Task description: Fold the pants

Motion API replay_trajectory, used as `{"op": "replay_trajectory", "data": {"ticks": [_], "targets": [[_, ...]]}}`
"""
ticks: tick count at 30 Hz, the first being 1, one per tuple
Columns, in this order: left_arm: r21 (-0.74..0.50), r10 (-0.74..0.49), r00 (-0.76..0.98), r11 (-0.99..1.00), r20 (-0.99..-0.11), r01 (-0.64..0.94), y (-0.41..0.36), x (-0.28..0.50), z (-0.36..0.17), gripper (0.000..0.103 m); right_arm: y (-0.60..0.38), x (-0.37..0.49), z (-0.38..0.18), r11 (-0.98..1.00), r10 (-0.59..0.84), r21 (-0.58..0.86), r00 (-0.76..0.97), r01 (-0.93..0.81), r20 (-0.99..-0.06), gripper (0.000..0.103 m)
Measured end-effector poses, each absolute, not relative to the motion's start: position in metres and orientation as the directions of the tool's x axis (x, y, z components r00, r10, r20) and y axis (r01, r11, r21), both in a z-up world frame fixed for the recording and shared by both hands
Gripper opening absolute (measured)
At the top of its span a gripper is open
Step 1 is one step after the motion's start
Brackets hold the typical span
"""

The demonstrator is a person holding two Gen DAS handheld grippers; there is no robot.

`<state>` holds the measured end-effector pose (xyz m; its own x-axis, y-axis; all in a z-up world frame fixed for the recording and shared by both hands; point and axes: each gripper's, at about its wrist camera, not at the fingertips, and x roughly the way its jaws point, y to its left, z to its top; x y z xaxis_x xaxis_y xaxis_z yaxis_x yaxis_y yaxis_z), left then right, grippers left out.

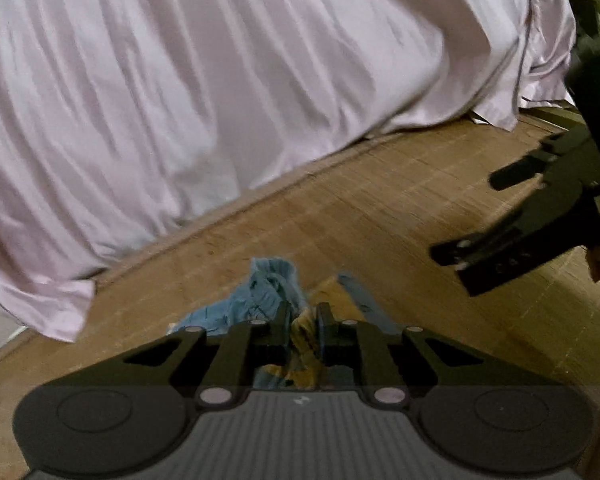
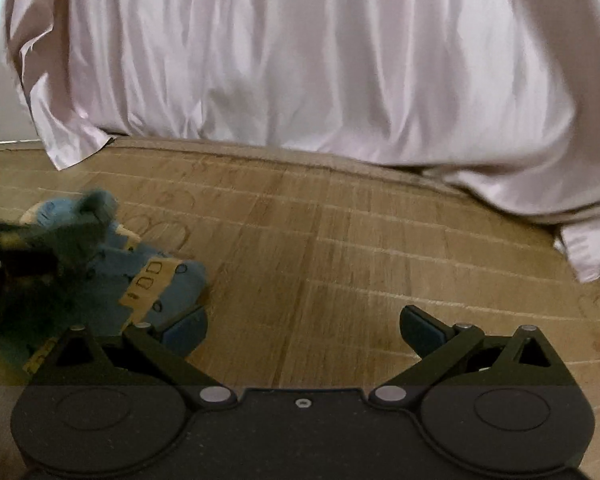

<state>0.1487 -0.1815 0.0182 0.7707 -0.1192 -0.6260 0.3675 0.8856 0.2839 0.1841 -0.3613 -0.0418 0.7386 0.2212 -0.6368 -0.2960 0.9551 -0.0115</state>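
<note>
The woven mat lies bare ahead of the right gripper, whose jaws stand wide apart with nothing between them. The pale sheet hangs as a wall along the mat's far edge. On the left, the bunched pants and what seems, through blur, the left gripper block passage.
</note>
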Motion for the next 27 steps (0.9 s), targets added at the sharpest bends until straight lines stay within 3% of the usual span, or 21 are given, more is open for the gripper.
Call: {"op": "replay_trajectory", "data": {"ticks": [17, 22, 25, 27], "targets": [[0.276, -0.192, 0.796, 0.870, -0.574, 0.409, -0.218, 0.134, 0.021, 0.010, -0.371, 0.189, -0.032, 0.966, 0.221, 0.032, 0.755, -0.257, -0.617, 0.102], [0.191, -0.247, 0.727, 0.866, -0.640, 0.462, -0.236, 0.141, -0.010, 0.014, -0.377, 0.194, -0.038, 0.970, 0.211, 0.045, 0.744, -0.238, -0.634, 0.102], [0.084, -0.281, 0.663, 0.883, -0.694, 0.462, -0.225, 0.144, -0.020, 0.029, -0.382, 0.199, -0.044, 0.975, 0.194, 0.044, 0.731, -0.219, -0.655, 0.102], [0.052, -0.299, 0.677, 0.894, -0.672, 0.446, -0.210, 0.139, -0.013, 0.065, -0.385, 0.201, -0.047, 0.977, 0.188, 0.051, 0.723, -0.208, -0.664, 0.102]]}}
